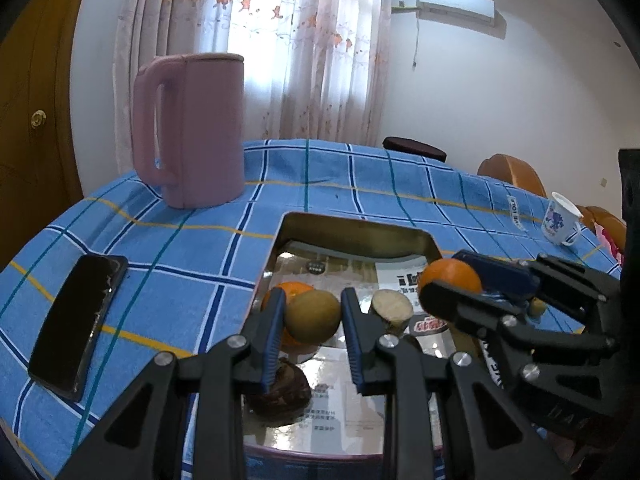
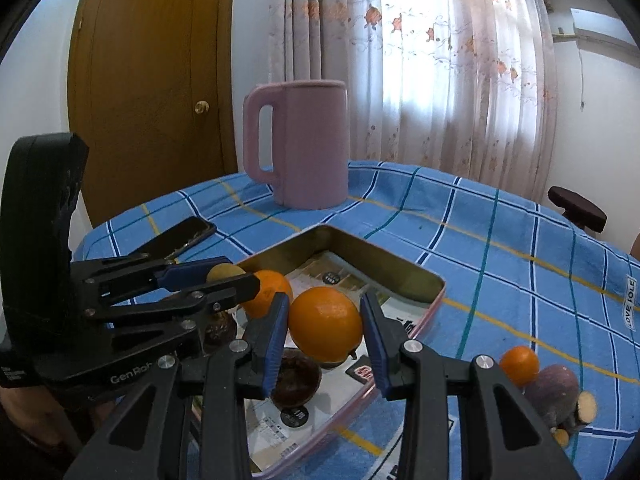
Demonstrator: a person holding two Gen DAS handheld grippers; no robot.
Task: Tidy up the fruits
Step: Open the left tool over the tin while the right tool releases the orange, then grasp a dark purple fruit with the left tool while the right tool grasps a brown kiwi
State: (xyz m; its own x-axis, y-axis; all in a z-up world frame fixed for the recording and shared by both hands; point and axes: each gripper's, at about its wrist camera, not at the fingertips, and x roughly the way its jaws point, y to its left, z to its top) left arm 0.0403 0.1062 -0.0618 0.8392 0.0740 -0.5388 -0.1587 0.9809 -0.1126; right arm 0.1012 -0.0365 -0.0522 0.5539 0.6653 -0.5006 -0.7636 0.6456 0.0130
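Note:
My left gripper (image 1: 313,314) is shut on a green-brown kiwi (image 1: 313,314) and holds it over the metal tray (image 1: 352,232). My right gripper (image 2: 325,325) is shut on a large orange (image 2: 325,324) over the same tray (image 2: 400,276); it also shows in the left wrist view (image 1: 450,280). In the tray lie another orange (image 1: 294,290), a dark passion fruit (image 1: 284,390) and a cut sweet potato piece (image 1: 390,308). Outside the tray, on the cloth, lie a small orange (image 2: 519,365) and a purple sweet potato (image 2: 554,394).
A pink kettle (image 1: 192,128) stands at the back of the blue checked tablecloth (image 1: 168,248). A black phone (image 1: 80,320) lies left of the tray. A white printed cup (image 1: 560,220) stands at the far right. Chairs (image 1: 512,172) stand behind the table.

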